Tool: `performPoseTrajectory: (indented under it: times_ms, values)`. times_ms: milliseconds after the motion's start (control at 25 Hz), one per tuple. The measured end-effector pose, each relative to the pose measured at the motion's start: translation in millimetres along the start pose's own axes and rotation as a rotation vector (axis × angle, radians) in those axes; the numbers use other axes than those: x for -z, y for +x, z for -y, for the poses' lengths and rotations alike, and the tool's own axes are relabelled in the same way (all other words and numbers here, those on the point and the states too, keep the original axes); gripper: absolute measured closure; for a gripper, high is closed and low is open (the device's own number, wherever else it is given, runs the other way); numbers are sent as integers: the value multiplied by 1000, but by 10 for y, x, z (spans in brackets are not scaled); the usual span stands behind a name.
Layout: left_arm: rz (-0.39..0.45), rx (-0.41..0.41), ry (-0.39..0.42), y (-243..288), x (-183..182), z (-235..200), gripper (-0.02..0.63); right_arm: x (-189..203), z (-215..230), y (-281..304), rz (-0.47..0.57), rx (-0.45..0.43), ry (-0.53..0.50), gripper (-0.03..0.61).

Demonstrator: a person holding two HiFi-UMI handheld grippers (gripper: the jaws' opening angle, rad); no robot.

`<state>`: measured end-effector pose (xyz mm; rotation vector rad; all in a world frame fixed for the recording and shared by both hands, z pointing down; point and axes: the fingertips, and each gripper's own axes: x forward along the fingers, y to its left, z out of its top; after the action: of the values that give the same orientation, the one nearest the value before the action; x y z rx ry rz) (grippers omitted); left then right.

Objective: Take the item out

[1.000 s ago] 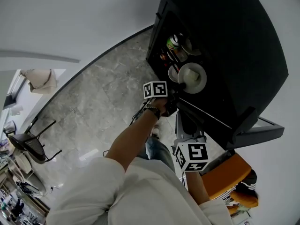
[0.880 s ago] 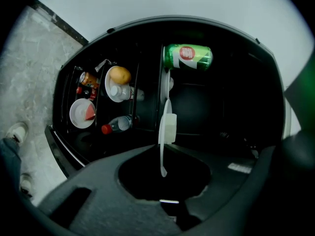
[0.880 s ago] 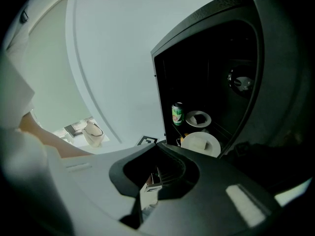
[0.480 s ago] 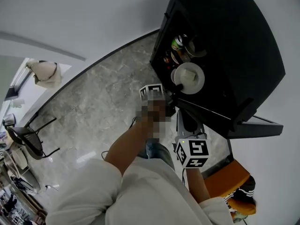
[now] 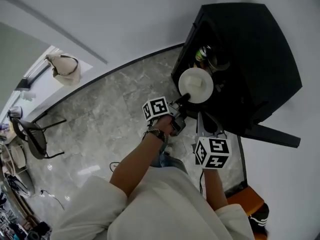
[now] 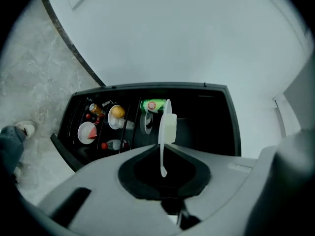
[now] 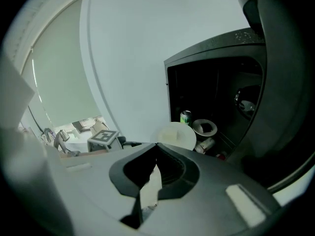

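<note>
Head view, looking steeply down. The left gripper (image 5: 186, 97) is clamped on the rim of a white plate (image 5: 196, 85), which carries a pale block (image 5: 199, 84). The plate is held in the air just outside the open front of the black cabinet (image 5: 260, 49), over the grey marble floor (image 5: 100, 119). The right gripper (image 5: 200, 115) hangs beside the cabinet with its jaws together and nothing between them. A green can (image 5: 202, 53) stands on a shelf inside. A dark skirting strip (image 5: 125, 66) joins the floor to the white wall (image 5: 125, 24). A black chair (image 5: 35, 139) stands well apart, at far left.
</note>
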<state>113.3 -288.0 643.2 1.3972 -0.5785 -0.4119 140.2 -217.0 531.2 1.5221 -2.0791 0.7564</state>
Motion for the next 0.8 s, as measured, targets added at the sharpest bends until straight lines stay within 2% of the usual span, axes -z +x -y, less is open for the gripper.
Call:
performPoseTrajectory:
  times_ms: [280, 800]
  values:
    - [180, 1, 12, -649, -119, 437, 601, -154, -205, -69, 10, -65, -18, 571]
    - [417, 103, 58, -1652, -147, 1217, 601, -383, -792, -317, 78, -219, -99, 569]
